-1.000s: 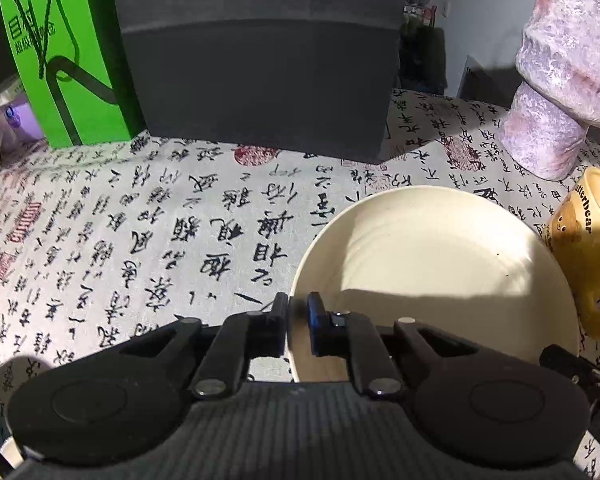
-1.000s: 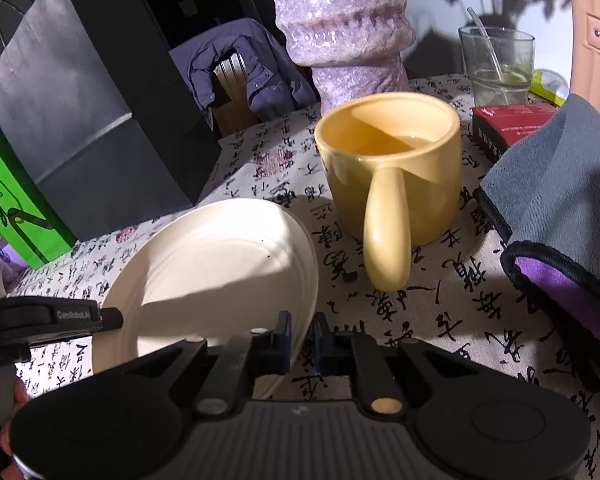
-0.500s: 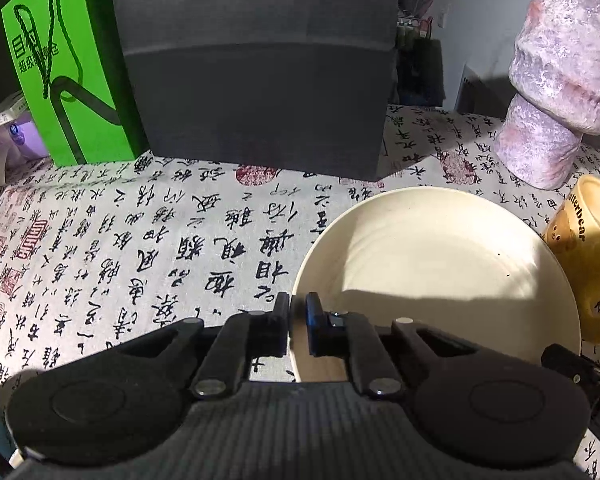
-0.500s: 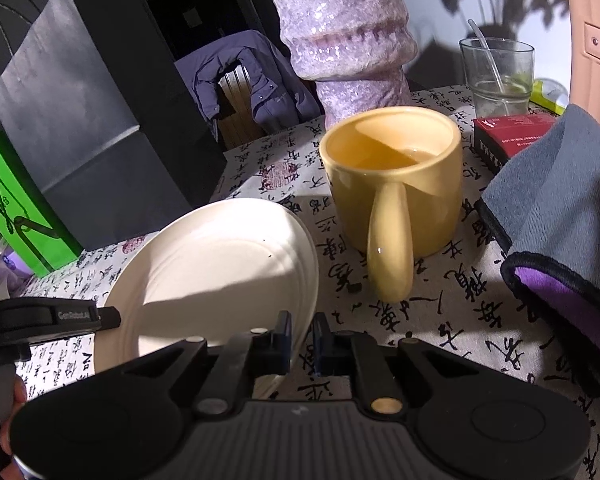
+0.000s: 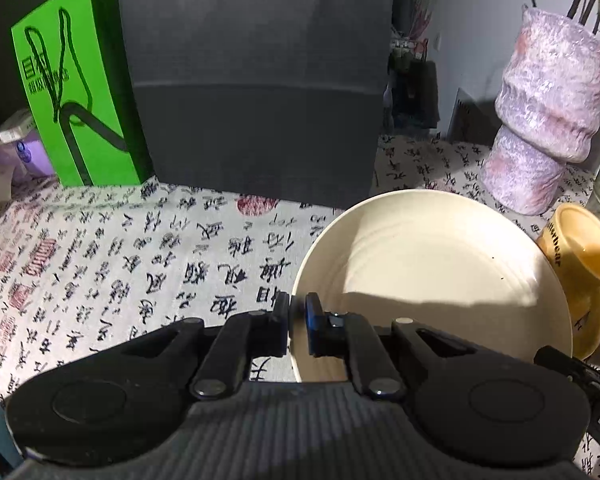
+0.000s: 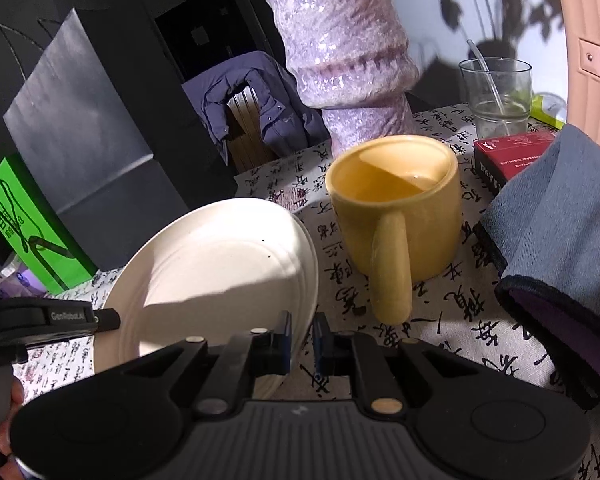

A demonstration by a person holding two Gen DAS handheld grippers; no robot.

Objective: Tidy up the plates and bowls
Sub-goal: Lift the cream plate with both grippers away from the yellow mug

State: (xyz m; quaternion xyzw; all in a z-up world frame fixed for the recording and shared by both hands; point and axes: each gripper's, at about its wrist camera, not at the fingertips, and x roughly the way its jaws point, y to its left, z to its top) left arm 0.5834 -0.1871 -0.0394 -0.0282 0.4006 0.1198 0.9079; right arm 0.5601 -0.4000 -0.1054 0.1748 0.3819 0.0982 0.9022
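Now the cream plate (image 5: 428,276) is pinched at opposite rim edges by the left gripper (image 5: 297,322) and the right gripper (image 6: 302,338). Compared with a second ago, it is raised clear of the calligraphy tablecloth (image 5: 140,264), beside the yellow mug (image 6: 396,216); transfer is judged possible.

Calligraphy-print tablecloth (image 5: 148,264) over table, sunlit in patches. White wall (image 6: 440,12) behind, plant shadows on it. Dark jacket (image 6: 276,108) draped over wooden chair (image 6: 244,128) beyond far edge.
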